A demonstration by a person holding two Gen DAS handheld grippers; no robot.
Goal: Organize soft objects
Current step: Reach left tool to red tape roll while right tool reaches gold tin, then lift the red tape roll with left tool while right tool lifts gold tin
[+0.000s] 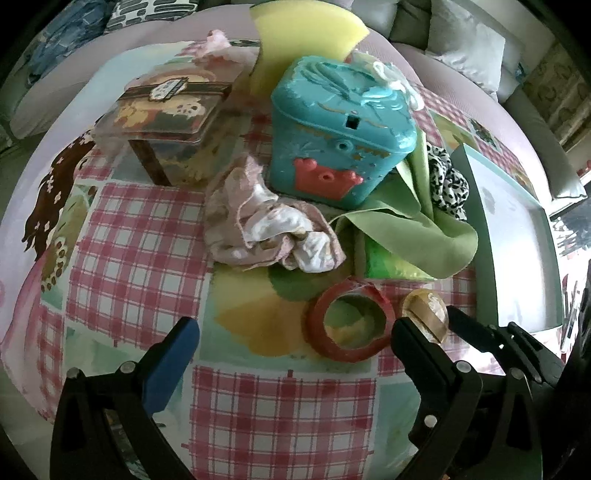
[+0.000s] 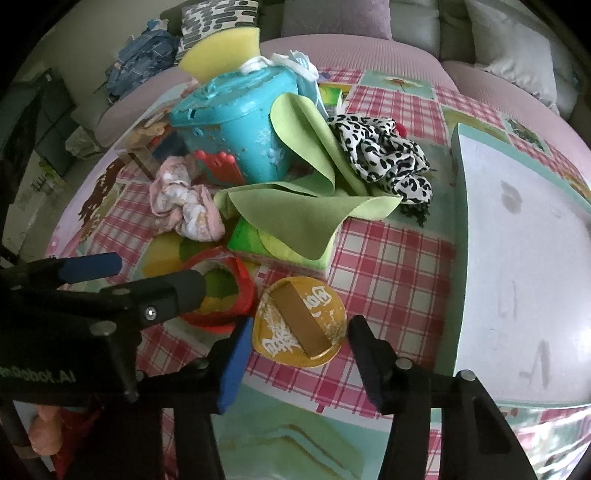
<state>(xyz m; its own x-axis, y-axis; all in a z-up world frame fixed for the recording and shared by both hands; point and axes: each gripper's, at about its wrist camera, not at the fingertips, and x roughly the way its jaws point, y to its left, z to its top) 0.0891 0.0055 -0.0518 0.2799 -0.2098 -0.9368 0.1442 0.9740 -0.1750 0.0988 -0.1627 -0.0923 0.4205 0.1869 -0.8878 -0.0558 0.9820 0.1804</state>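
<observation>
A crumpled pink-and-white cloth [image 1: 273, 229] [image 2: 184, 199], a light green cloth [image 1: 406, 229] [image 2: 295, 214], a black-and-white spotted scarf [image 1: 447, 184] [image 2: 384, 155] and a yellow sponge [image 1: 303, 37] [image 2: 221, 51] lie around a teal toy case [image 1: 332, 125] [image 2: 236, 125]. My right gripper [image 2: 300, 323] points down at a small round gold tin [image 2: 299, 325] [image 1: 424, 314], with both pads against its sides. My left gripper [image 1: 295, 326] [image 2: 159, 277] is wide open low over the checked tablecloth [image 1: 140, 251]. A red tape ring [image 1: 347, 325] [image 2: 236, 291] lies just inside its black finger.
A brown printed box [image 1: 166, 122] stands at the back left. A large white tray with a teal rim [image 1: 517, 240] [image 2: 517, 240] fills the right side. A green packet [image 2: 251, 240] lies under the green cloth. Sofa cushions [image 2: 332, 18] are behind.
</observation>
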